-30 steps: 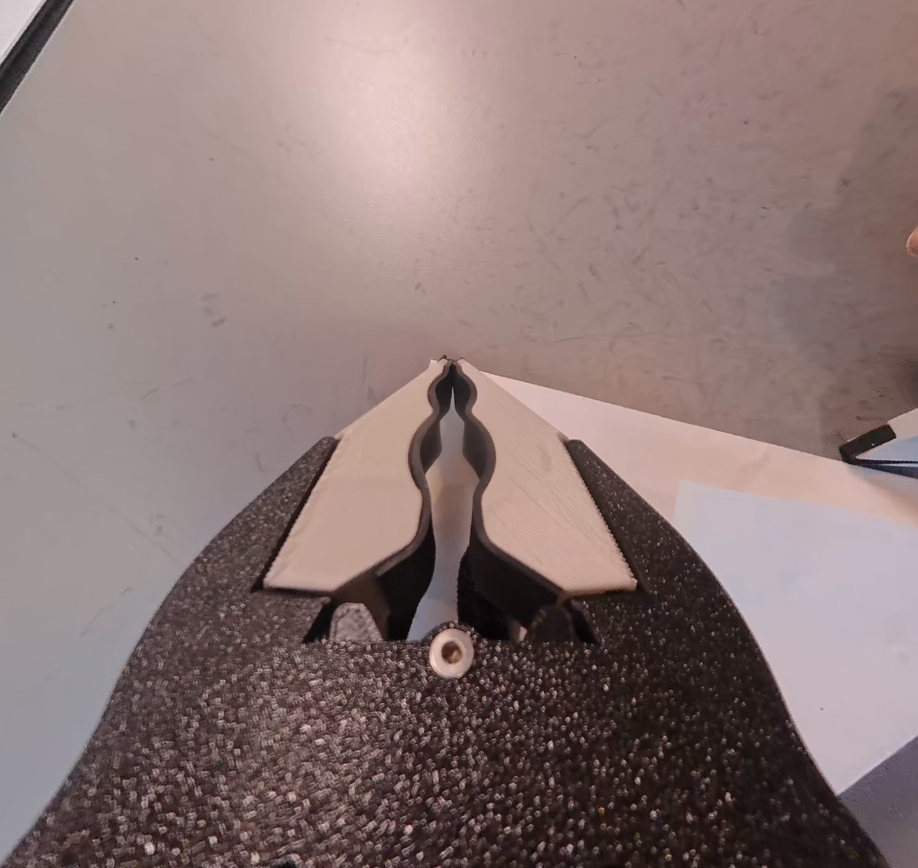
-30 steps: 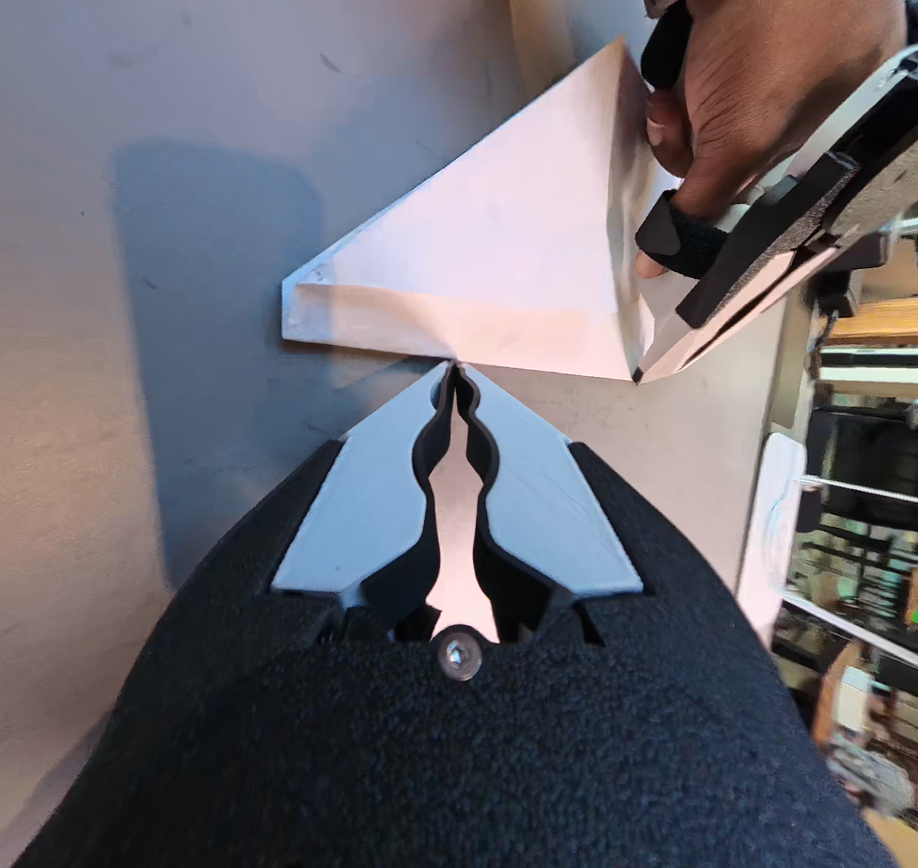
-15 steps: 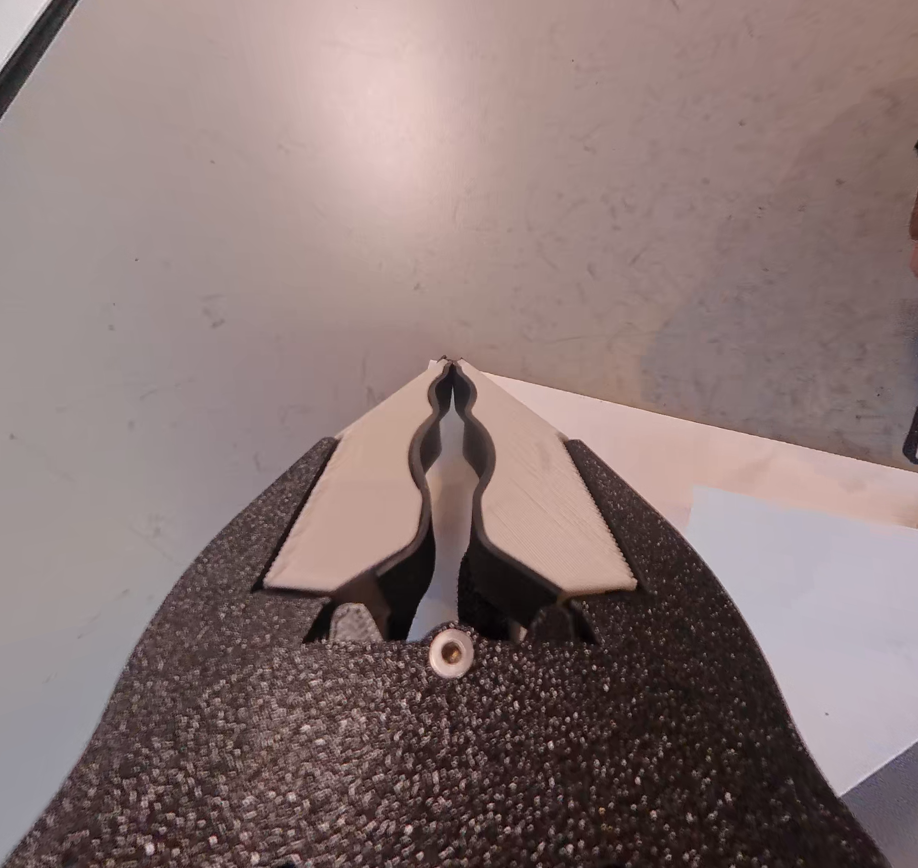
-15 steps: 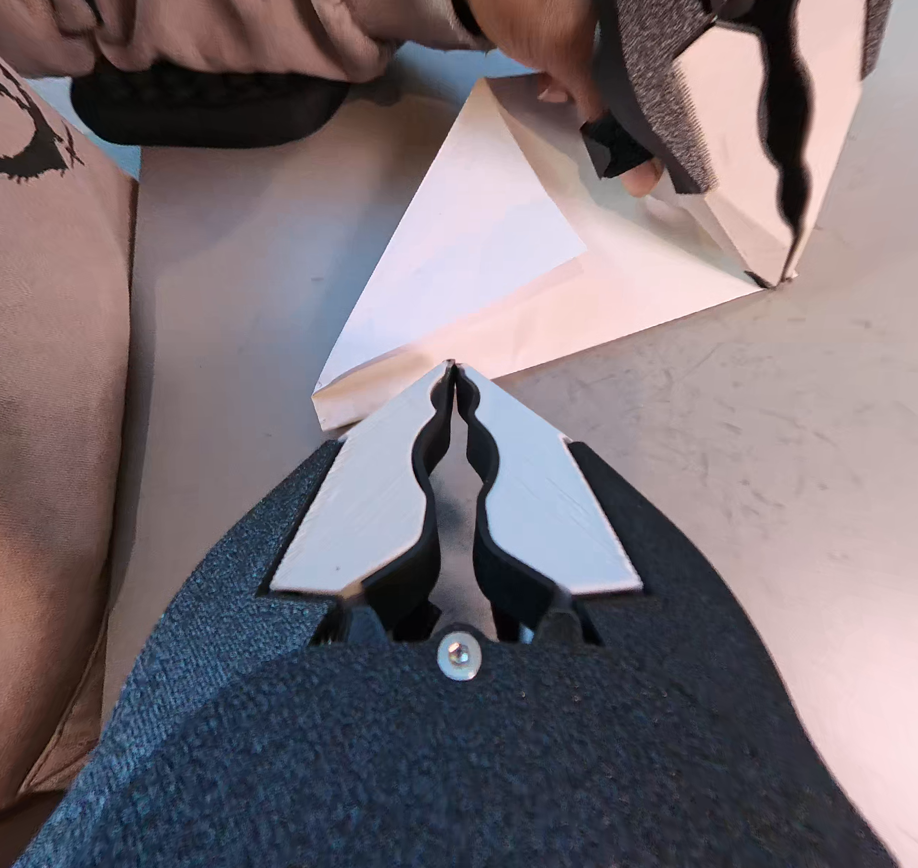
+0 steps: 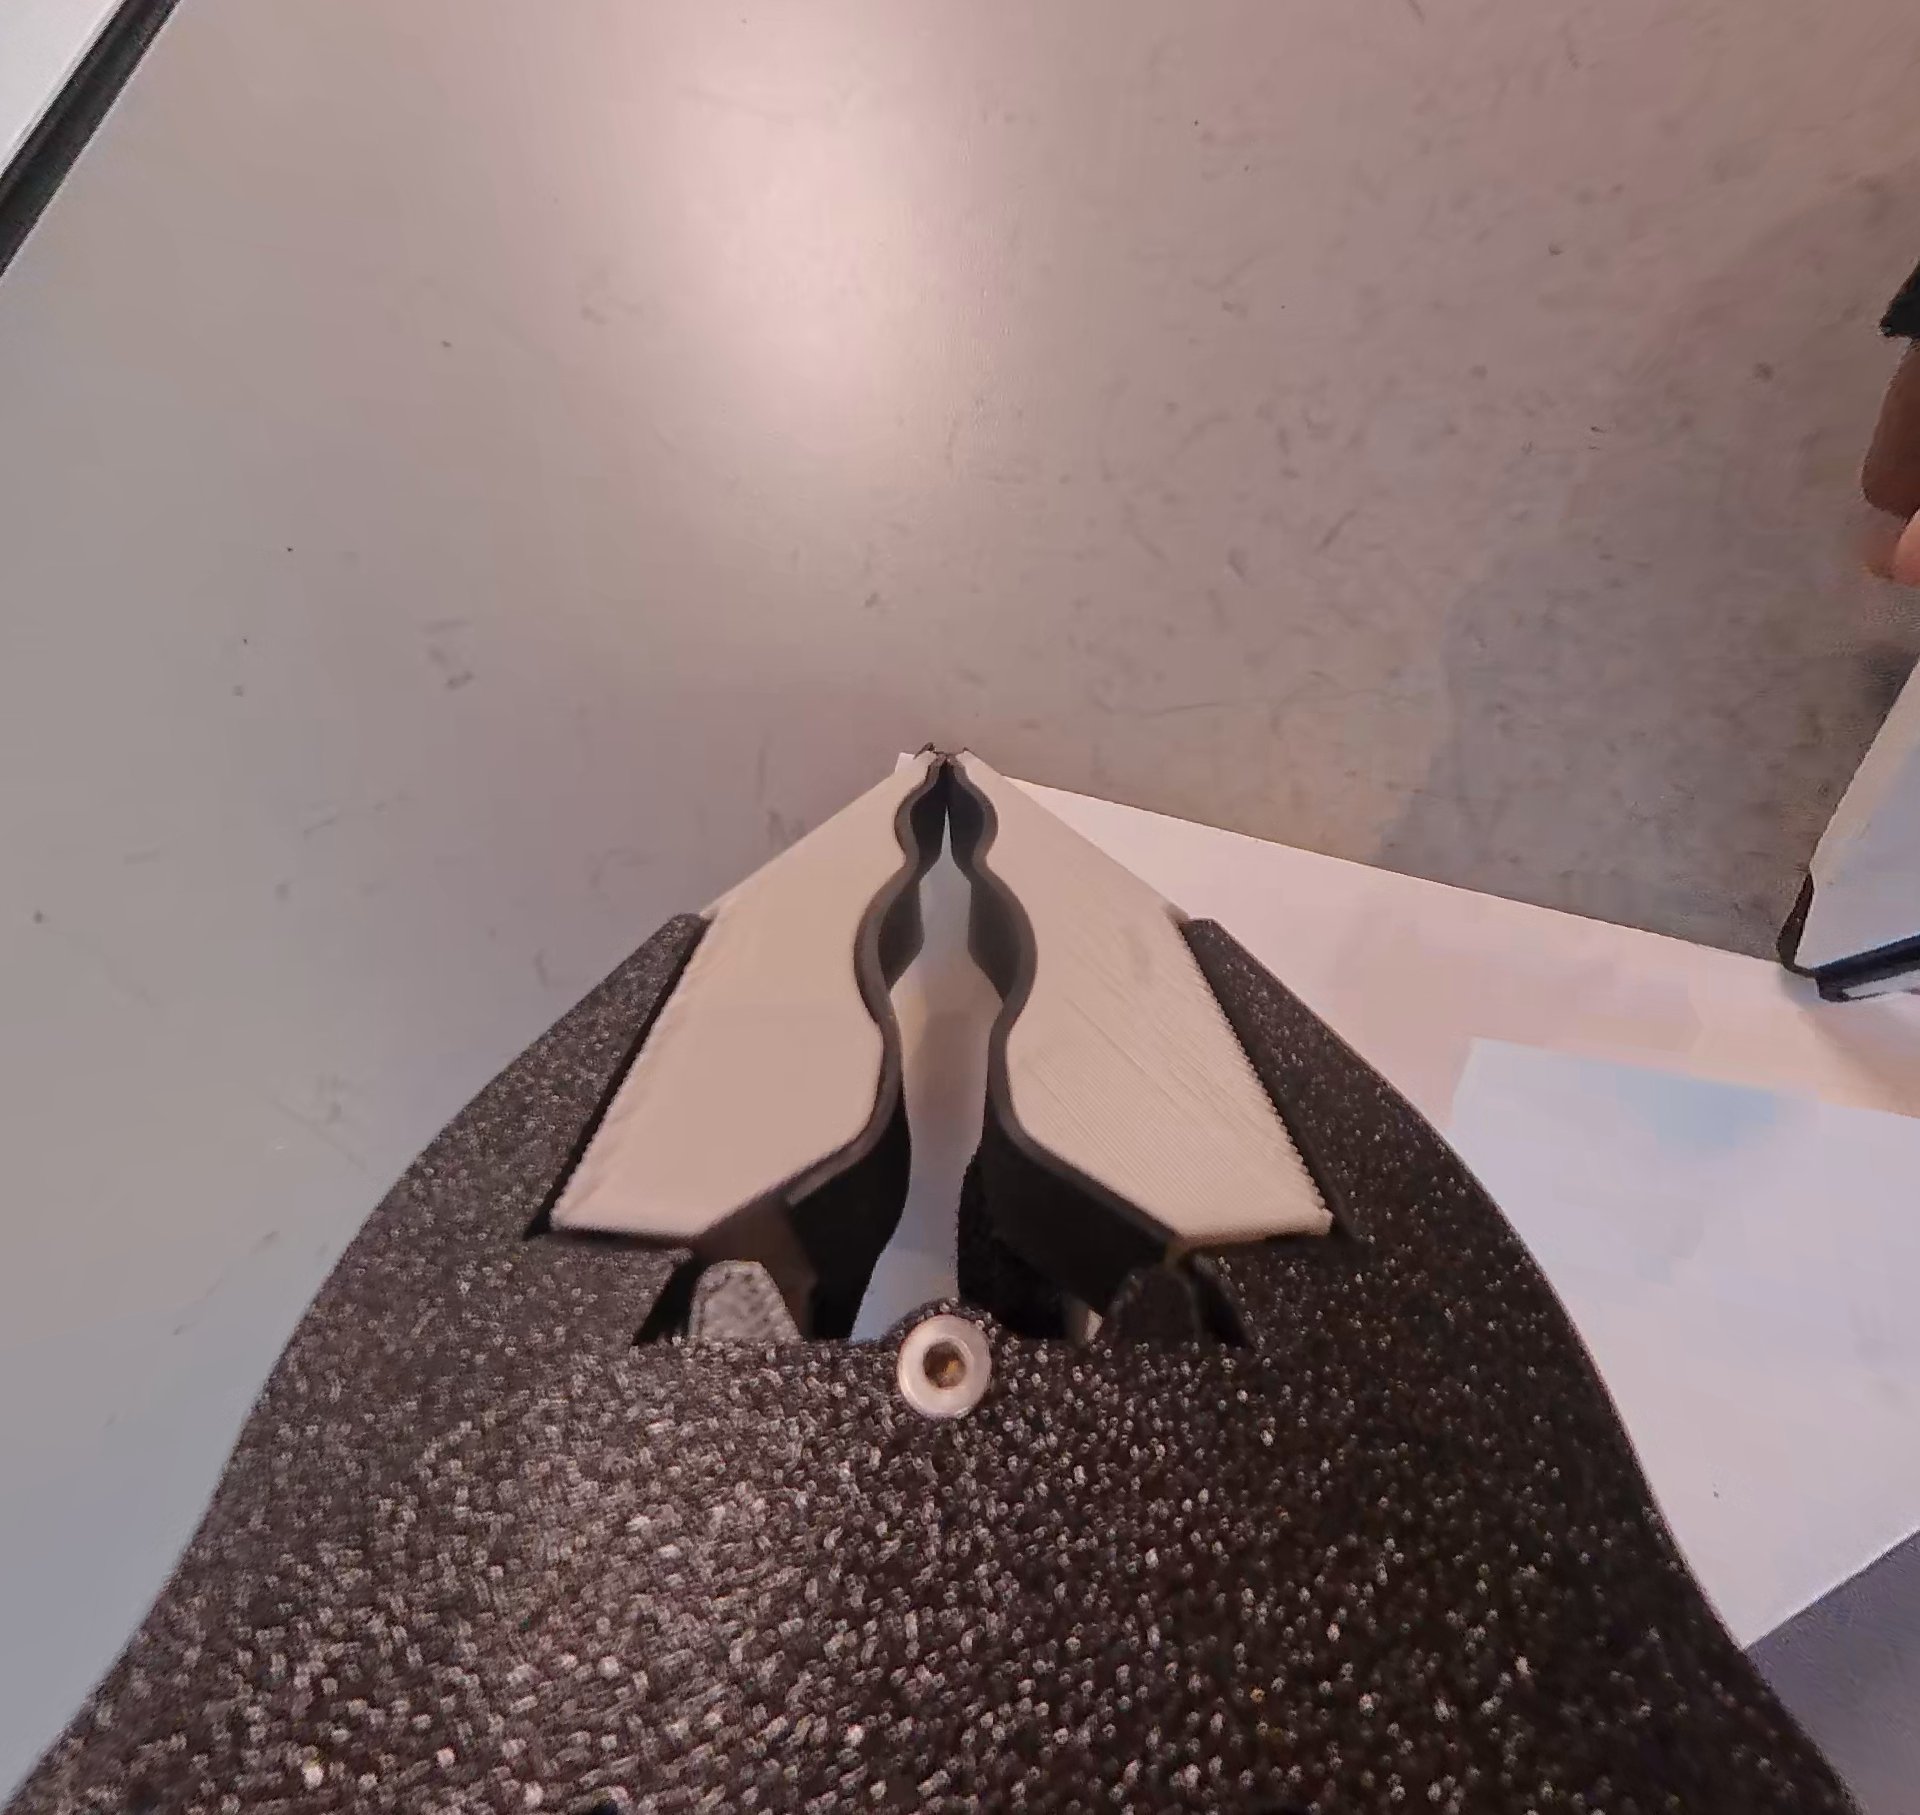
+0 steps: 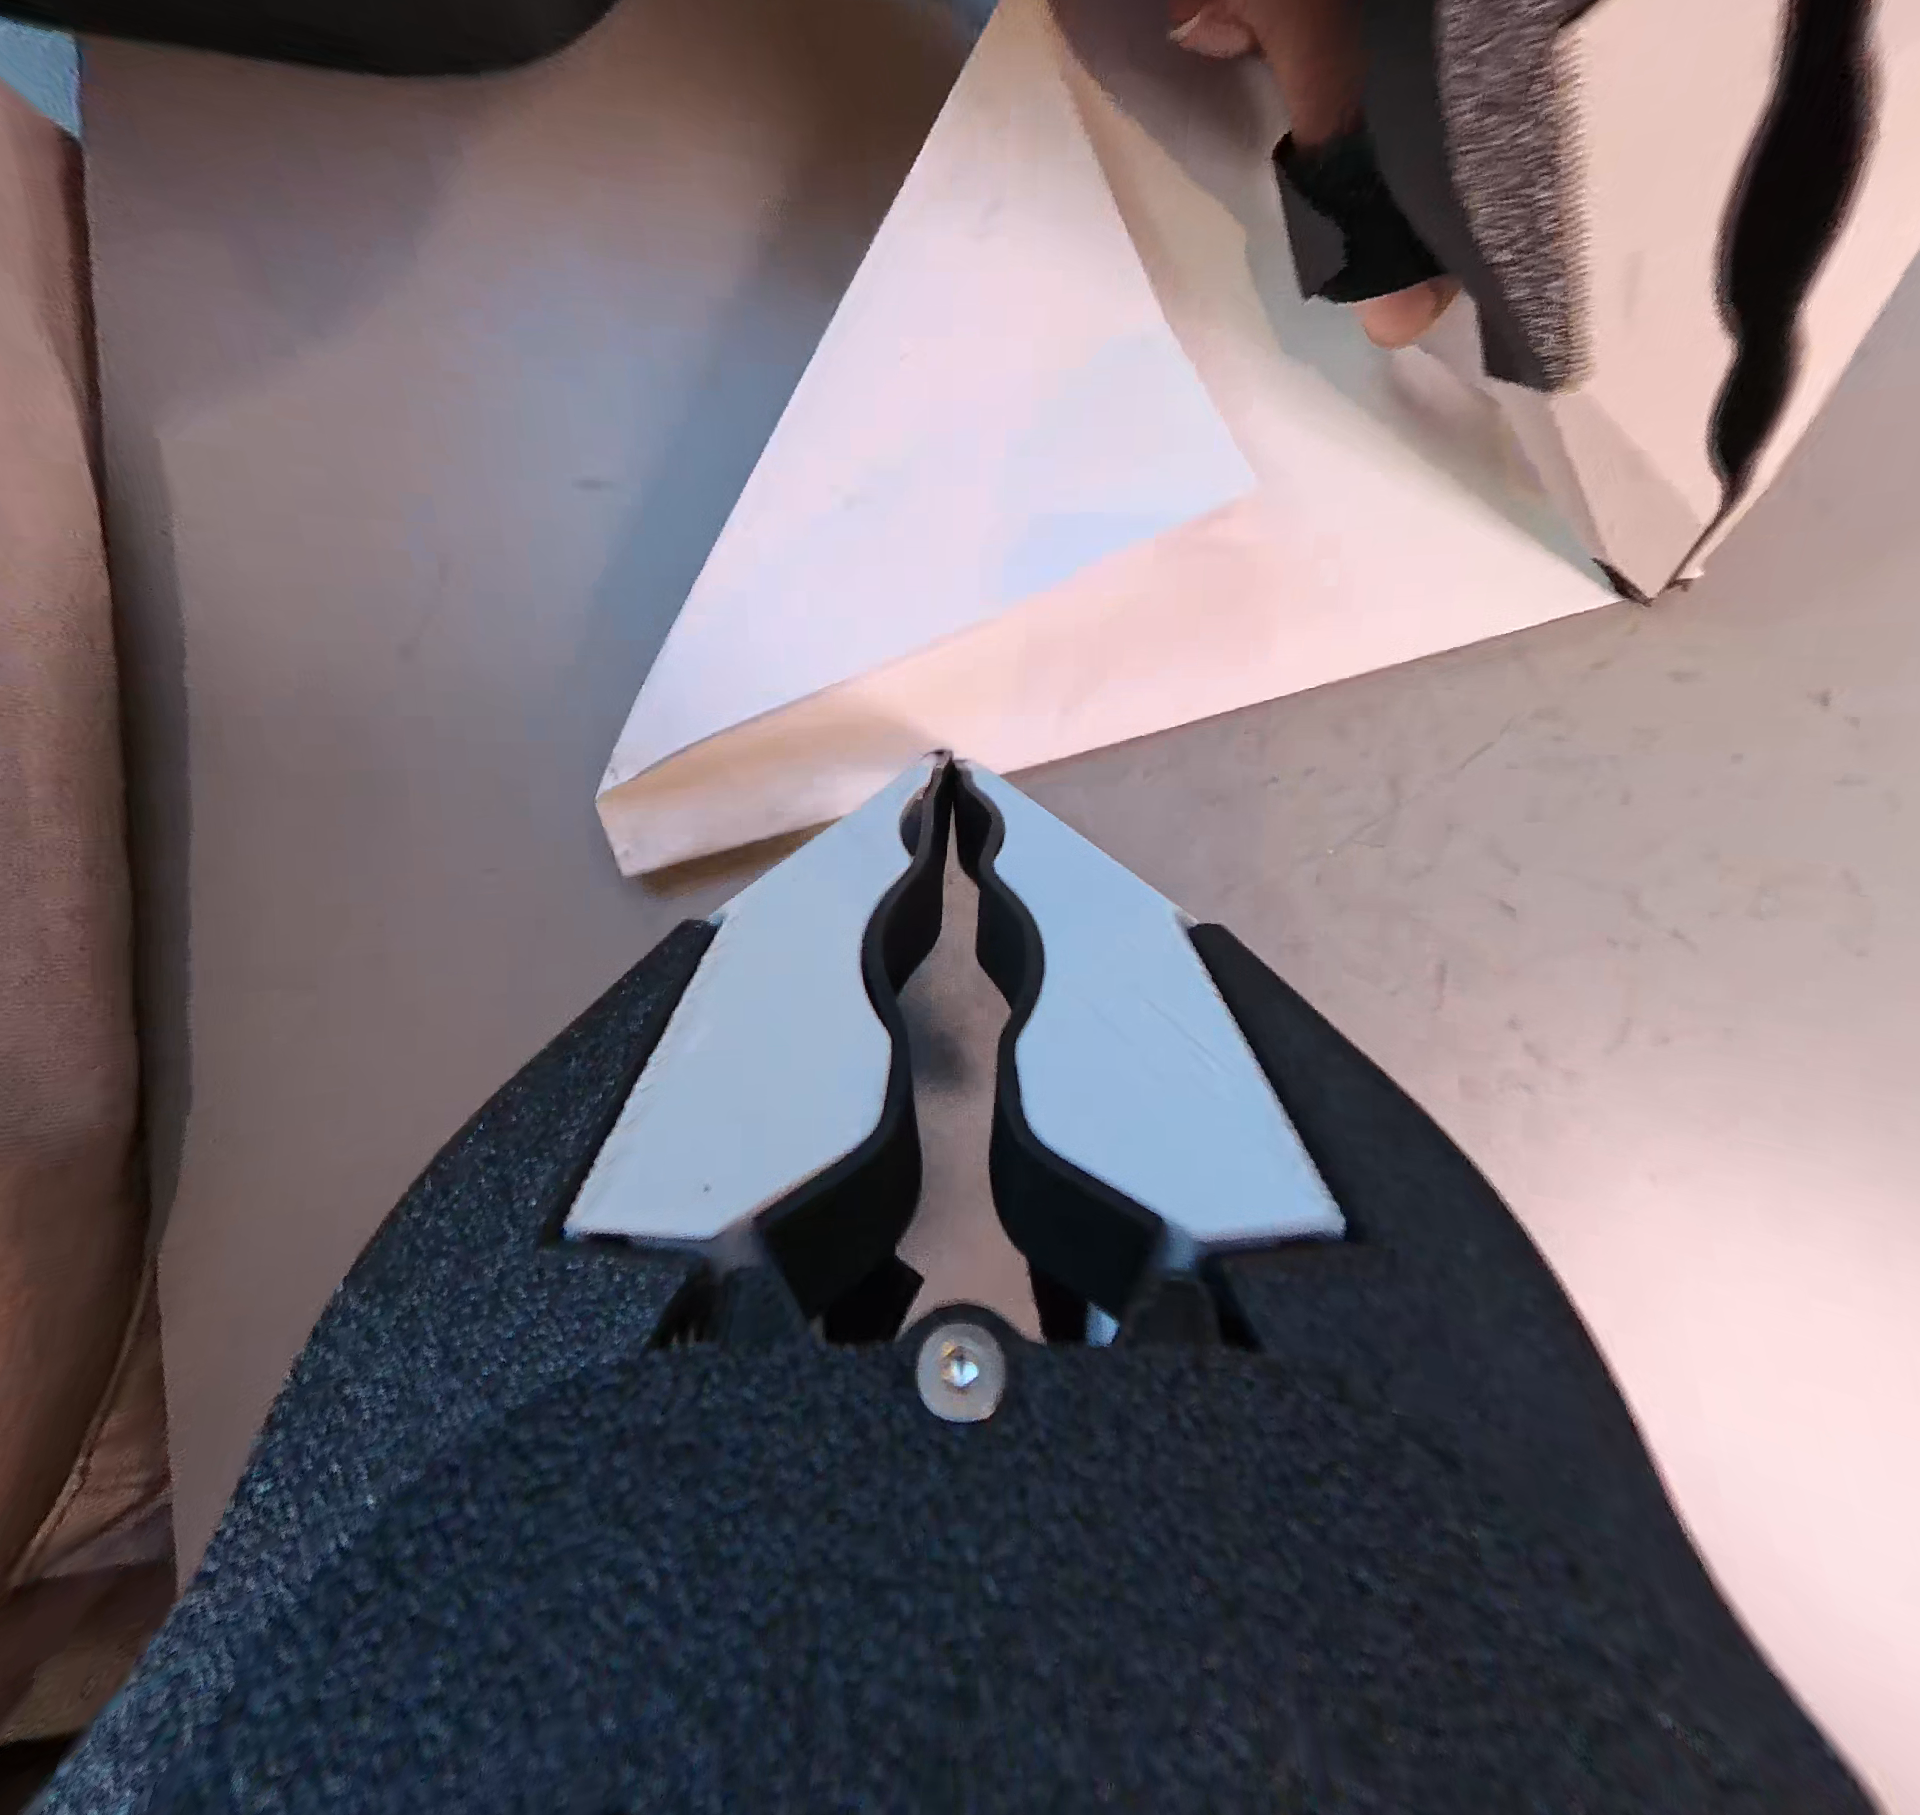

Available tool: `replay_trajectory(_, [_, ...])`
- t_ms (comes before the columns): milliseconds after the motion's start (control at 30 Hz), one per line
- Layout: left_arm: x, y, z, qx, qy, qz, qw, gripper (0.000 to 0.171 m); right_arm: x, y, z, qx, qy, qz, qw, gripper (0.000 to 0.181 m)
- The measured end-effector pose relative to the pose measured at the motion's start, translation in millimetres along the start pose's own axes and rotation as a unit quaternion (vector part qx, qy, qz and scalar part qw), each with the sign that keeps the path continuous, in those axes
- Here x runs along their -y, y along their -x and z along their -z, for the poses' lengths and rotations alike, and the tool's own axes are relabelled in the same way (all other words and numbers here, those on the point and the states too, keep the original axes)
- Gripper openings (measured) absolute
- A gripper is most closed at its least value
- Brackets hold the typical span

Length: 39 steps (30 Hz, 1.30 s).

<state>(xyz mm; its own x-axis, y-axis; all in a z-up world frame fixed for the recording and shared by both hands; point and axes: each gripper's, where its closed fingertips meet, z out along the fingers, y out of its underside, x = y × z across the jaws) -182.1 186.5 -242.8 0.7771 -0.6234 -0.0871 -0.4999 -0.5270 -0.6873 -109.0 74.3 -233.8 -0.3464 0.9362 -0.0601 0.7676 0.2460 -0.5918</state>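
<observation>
At the near corner of the white folded sheet of paper [image 5: 1558, 1090], the left gripper [image 5: 940, 752] stays where it was, jaws pressed together with nothing seen between them. Its tips rest on that corner against the scuffed grey tabletop [image 5: 727, 363]. The right gripper [image 6: 943, 757], jaws also closed and empty, has moved in closer. Its tips now sit at the paper's folded edge, though I cannot tell whether they touch it. The paper lies flat between the two, one triangular flap doubled over. A beige sleeve [image 6: 52, 726] borders the table.
</observation>
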Motion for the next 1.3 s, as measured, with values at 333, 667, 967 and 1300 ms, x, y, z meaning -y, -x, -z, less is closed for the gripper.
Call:
replay_trajectory(333, [0, 0, 0, 0.002, 0.000, -0.003, 1.000, 0.000, -3, -12, -9, -0.007, 0.011, -0.020, 1.000, 0.000])
replay_trajectory(667, [0, 0, 0, -0.001, -0.001, -0.002, 1.000, 0.000, -5, -7, -8, -0.018, 0.036, 0.012, 0.999, 0.000])
replay_trajectory(967, [0, -1, 0, 0.000, -0.001, -0.004, 1.000, 0.000, -7, 1, -7, -0.021, 0.055, 0.038, 0.998, 0.000])
replay_trajectory(1300, [0, -2, 0, -0.003, -0.001, -0.005, 1.000, 0.000, -8, 16, -7, -0.022, 0.062, 0.078, 0.995, 0.000])
